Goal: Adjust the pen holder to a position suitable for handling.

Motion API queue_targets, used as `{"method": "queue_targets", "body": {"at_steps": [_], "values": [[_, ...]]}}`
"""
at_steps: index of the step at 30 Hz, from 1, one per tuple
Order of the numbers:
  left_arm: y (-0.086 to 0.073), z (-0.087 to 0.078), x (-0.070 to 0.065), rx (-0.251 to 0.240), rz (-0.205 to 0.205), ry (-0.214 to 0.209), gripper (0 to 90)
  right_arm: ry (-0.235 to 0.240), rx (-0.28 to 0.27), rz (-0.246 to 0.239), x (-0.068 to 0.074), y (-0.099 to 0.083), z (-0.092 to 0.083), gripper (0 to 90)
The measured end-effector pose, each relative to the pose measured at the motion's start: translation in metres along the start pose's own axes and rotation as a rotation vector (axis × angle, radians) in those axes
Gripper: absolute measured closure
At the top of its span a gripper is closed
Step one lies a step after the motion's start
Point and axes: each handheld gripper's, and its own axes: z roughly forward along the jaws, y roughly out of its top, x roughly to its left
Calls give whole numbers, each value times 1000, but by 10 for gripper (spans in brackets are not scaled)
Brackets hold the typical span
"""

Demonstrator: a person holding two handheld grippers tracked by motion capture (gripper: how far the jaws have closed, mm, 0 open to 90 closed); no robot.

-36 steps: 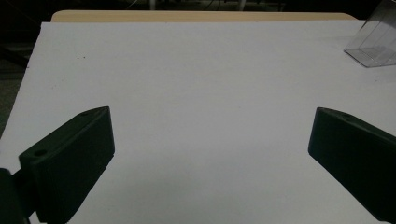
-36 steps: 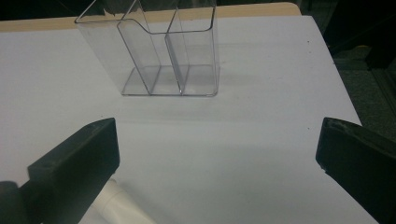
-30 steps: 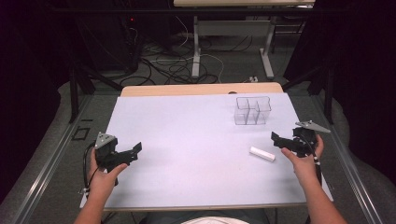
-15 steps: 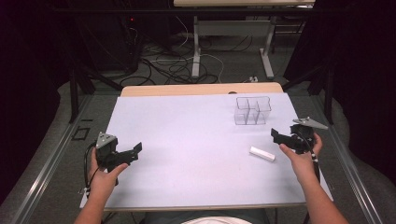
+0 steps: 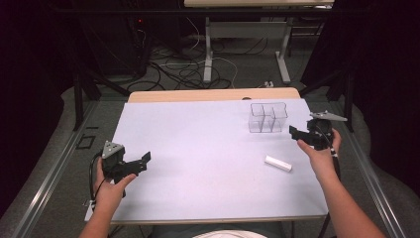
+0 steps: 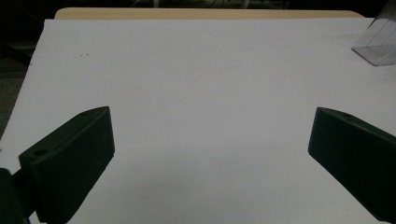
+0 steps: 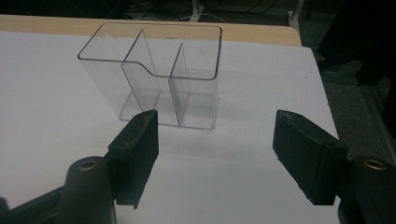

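A clear plastic organizer (image 7: 156, 77) with dividers forming compartments stands upright at the far right of the white table (image 5: 198, 148); it carries no readable writing. A small white block (image 5: 278, 163) lies nearer the person. The right gripper (image 7: 215, 158), jaws wide, faces the organizer. The left gripper (image 6: 210, 154), jaws wide, holds nothing.

The high view looks forward and down over the whole worktop (image 5: 198, 148) from afar. The left gripper view skims low across its bare middle, the organizer (image 6: 380, 42) far off at its edge. The right gripper view faces that organizer (image 7: 159, 74) close up.
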Motion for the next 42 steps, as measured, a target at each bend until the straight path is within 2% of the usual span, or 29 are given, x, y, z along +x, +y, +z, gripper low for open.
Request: {"method": "queue_targets", "body": {"at_steps": [10,17,24,26,32,34,42], "values": [[-1,0,1,-1,-6,2,5,36,49,-21,9,23,11,335],[-1,0,1,0,-4,3,5,17,67,-54,12,41,18,353],[-1,1,1,0,-3,2,5,27,81,-28,12,57,28,401],[-1,1,1,0,-3,2,5,14,91,-31,11,59,32,420],[-1,1,1,2,-2,3,5,19,87,-27,8,64,44,456],[-1,1,1,5,-3,2,5,26,86,-10,6,64,48,467],[-1,2,1,11,-1,2,5,29,100,-4,0,62,64,528]]}}
